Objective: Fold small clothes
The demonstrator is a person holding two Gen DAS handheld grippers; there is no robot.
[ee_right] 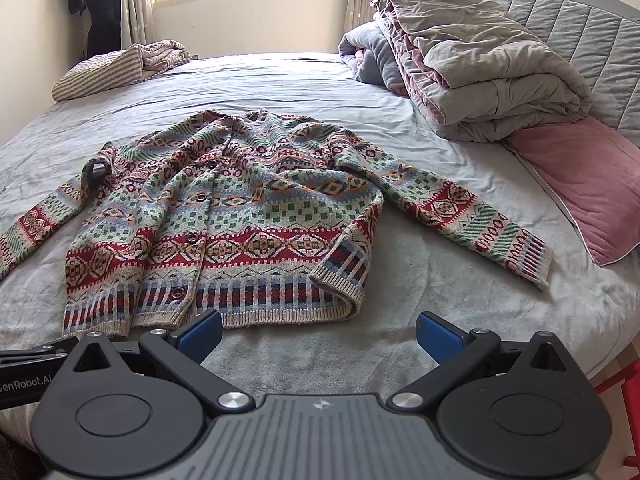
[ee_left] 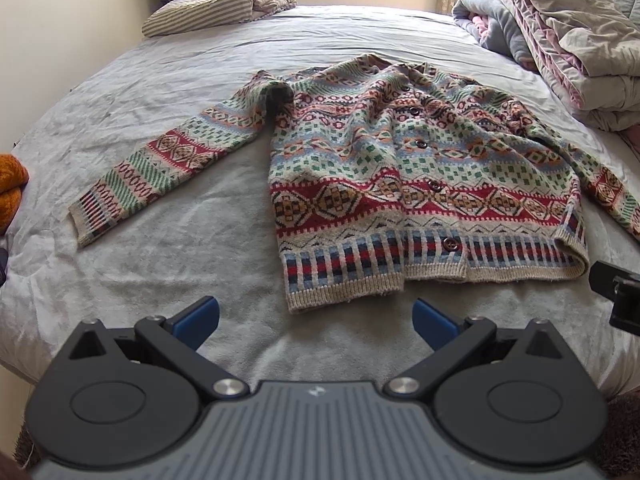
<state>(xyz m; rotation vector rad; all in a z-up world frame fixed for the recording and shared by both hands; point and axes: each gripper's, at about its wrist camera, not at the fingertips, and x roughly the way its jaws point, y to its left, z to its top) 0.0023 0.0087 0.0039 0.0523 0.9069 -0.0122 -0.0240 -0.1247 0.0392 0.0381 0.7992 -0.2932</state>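
A patterned knit cardigan (ee_left: 392, 168) (ee_right: 240, 216) lies buttoned and face up on the grey bed sheet (ee_left: 168, 264) (ee_right: 420, 288), both sleeves spread out to the sides. Its hem faces me. My left gripper (ee_left: 316, 318) hovers open just short of the hem's left corner, nothing between its blue pads. My right gripper (ee_right: 320, 334) is open too, a little in front of the hem's right part, touching nothing. The edge of the right gripper shows at the right of the left wrist view, and the left gripper's body shows at the lower left of the right wrist view.
A folded grey-and-pink duvet (ee_right: 472, 68) is piled at the back right, with a pink pillow (ee_right: 588, 184) beside it. A striped folded cloth (ee_left: 216, 10) (ee_right: 120, 64) sits at the far left corner. An orange knit item (ee_left: 10, 192) lies at the left bed edge.
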